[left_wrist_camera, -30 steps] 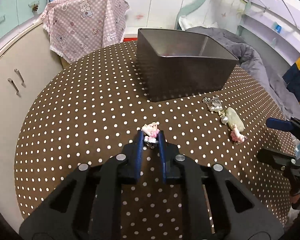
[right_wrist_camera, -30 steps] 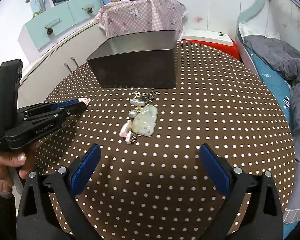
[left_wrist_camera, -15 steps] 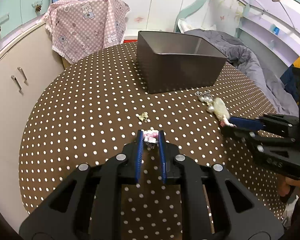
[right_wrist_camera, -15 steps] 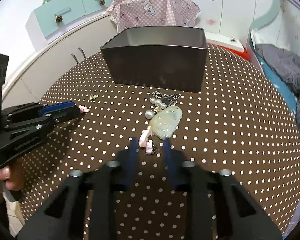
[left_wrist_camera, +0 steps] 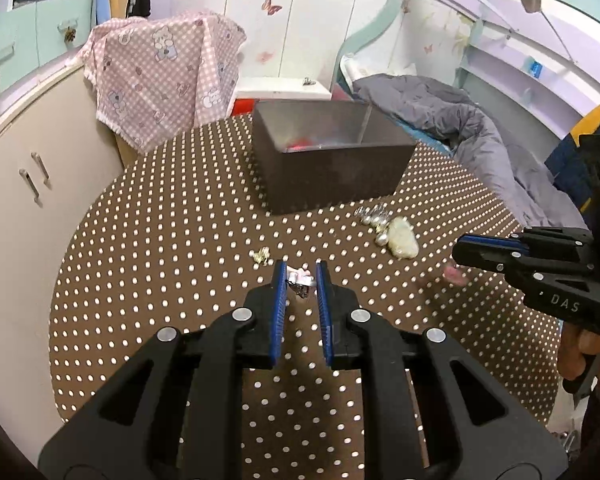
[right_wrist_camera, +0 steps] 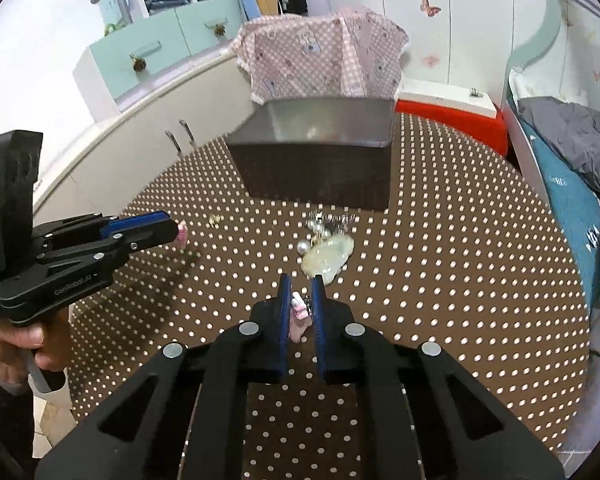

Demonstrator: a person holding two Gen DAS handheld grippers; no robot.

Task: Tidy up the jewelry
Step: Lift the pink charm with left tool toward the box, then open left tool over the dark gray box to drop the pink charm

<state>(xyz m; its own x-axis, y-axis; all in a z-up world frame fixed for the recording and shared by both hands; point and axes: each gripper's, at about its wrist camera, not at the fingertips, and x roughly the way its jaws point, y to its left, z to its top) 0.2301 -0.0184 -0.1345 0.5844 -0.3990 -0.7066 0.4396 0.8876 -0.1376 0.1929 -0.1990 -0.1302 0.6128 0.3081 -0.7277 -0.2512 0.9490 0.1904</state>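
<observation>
1. the brown dotted desk (left_wrist_camera: 148,264) has a big dark box (left_wrist_camera: 332,172) near the far side. something red shows inside the box, so it looks like a bit of the tidying is done. i cannot tell what the red thing is.
2. the pale green stone charm (right_wrist_camera: 328,258) lies on the desk in front of the box, with shiny pearl beads (right_wrist_camera: 314,226) touching it. these are not put away yet.
3. the left tongs (left_wrist_camera: 301,278) are squeezed on a small pink charm (left_wrist_camera: 302,277), held a little above the desk.
4. the right tongs (right_wrist_camera: 299,306) are squeezed on another small pink charm (right_wrist_camera: 298,312), just near the green stone.
5. a tiny gold piece (left_wrist_camera: 261,255) sits alone on the desk near the left tongs.
6. i think the job is near its middle: two bits are picked up and need to go in the box, and three kinds of things wait on the desk.
</observation>
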